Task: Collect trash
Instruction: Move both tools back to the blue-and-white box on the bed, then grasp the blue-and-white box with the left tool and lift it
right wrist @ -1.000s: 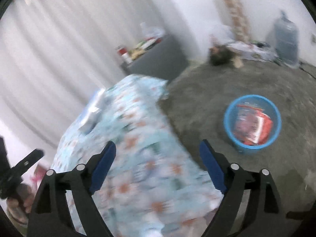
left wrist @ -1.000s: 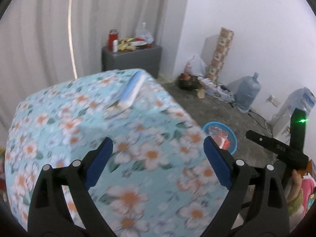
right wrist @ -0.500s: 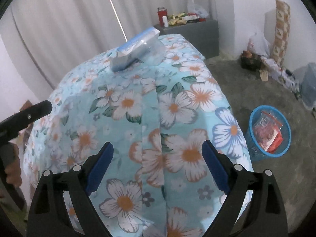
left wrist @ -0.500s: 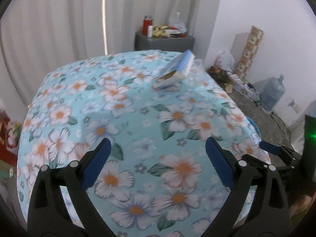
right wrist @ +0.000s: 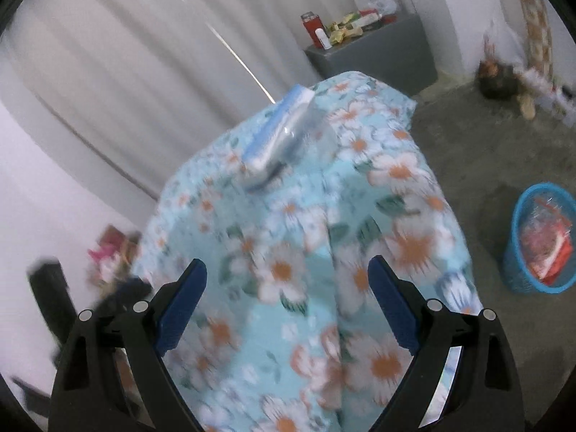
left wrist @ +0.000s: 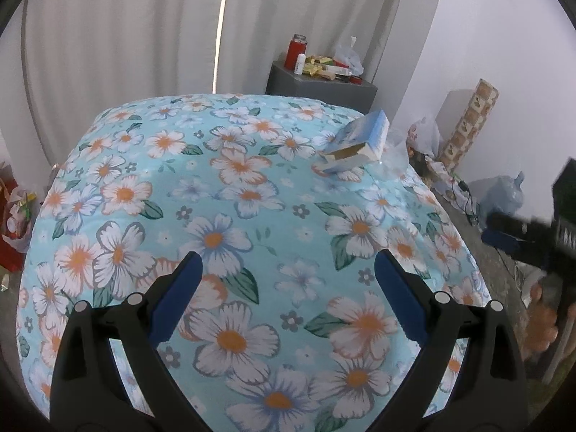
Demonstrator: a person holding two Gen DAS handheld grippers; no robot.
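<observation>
Two grippers hovering over a flowered table
Left gripper [left wrist: 286,273] and right gripper [right wrist: 287,280] are gaping wide, gripping nothing; an opened blue carton [left wrist: 356,142] is lying far ahead

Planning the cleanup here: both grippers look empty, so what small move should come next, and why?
Probably reach the left gripper forward toward the open carton at the table's far right. Both grippers are open and empty, the carton lies loose on the floral cloth, and the blue bin waits on the floor.

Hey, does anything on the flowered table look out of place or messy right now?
Yes. An opened blue and white carton lies tipped on its side near the tablecloth's far right corner, beside a clear plastic wrapper. Nothing else lies on the cloth.
</observation>
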